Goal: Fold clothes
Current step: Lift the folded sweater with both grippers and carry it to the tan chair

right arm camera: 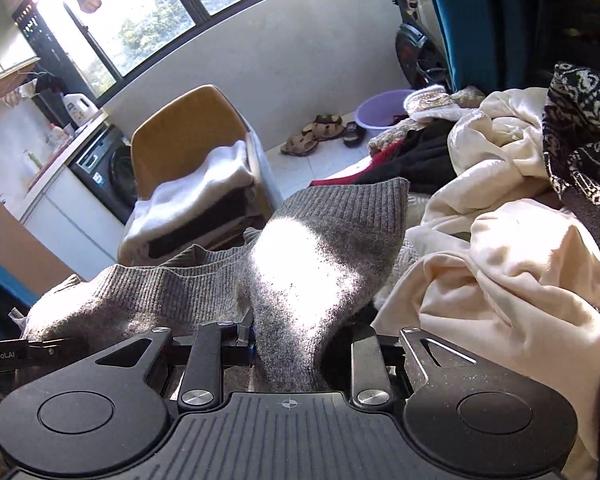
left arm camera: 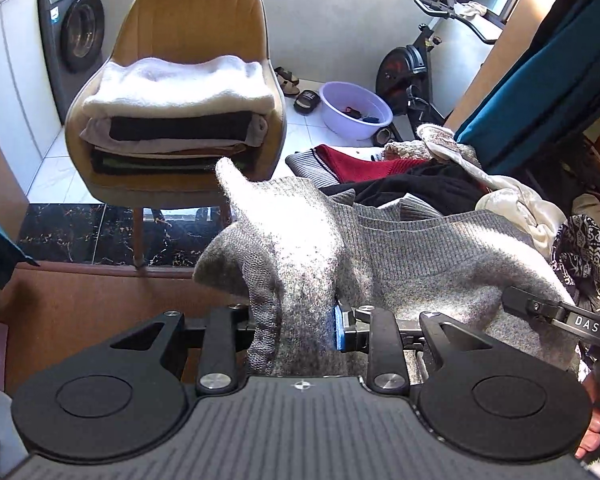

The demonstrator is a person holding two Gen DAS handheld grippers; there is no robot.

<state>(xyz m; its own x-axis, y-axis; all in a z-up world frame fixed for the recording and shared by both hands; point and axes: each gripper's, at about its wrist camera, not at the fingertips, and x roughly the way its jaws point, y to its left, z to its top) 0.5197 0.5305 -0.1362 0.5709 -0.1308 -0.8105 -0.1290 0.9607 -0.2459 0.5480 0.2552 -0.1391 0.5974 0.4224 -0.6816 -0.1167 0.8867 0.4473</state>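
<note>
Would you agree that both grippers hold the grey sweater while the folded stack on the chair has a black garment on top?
Not quite: the stack on the chair is topped by a white garment, as the left wrist view shows. Both the left gripper and right gripper do hold the grey sweater.

"DAS" on right claw's black bar (left arm camera: 562, 314) | "enRobot.AI", cut off, on left claw's bar (right arm camera: 4, 356)
</note>
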